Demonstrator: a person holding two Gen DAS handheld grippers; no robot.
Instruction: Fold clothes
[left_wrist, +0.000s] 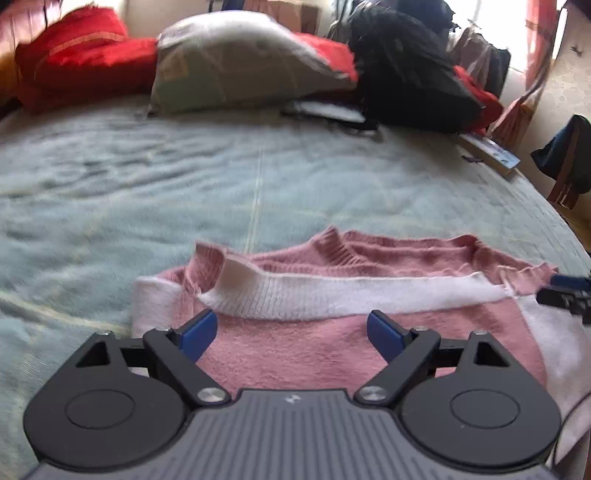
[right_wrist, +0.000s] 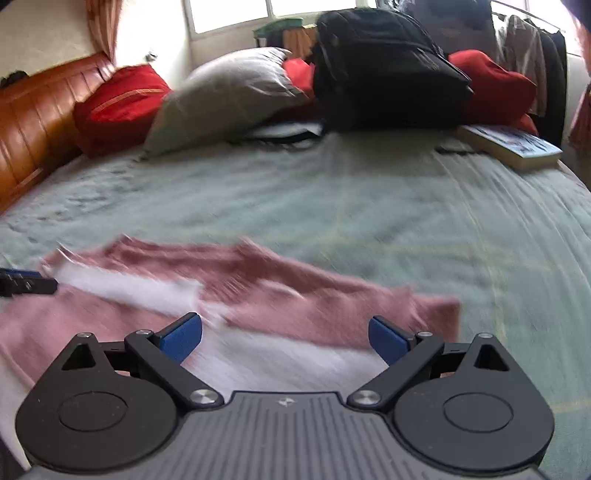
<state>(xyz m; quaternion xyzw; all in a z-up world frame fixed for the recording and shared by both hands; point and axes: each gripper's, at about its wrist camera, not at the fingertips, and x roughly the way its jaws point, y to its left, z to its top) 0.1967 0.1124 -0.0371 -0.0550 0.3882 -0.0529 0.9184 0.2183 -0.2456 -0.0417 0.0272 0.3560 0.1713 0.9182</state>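
Both grippers hang over the sweater (left_wrist: 332, 332) now, pink with white bands, lying folded across the near side of the bed (left_wrist: 147, 177). The left gripper (left_wrist: 291, 332) has its jaws spread wide with nothing between them, just pink knit below. The right gripper (right_wrist: 286, 338) is the same, wide open and empty, over the white band at the sweater's other end. Its tip peeks into the left view at the far right edge, so the two stand near each other.

Looks to me like the next fold is being lined up. To do it well, I'd say each gripper wants a corner of the near edge, taking all the layers at once, because that white ribbed band (left_wrist: 332, 295) sits loosely on top and could slide off alone. Pinch low and flat, so the bedcover doesn't come up too. Then lift both sides level and carry them over together, or the fold will skew.

There's plenty of bare bed beyond; the pillow (left_wrist: 236, 59), backpack (left_wrist: 406, 74) and book (right_wrist: 513, 146) sit well clear at the far end. The right view is blurred, so the edges there are hard to judge.
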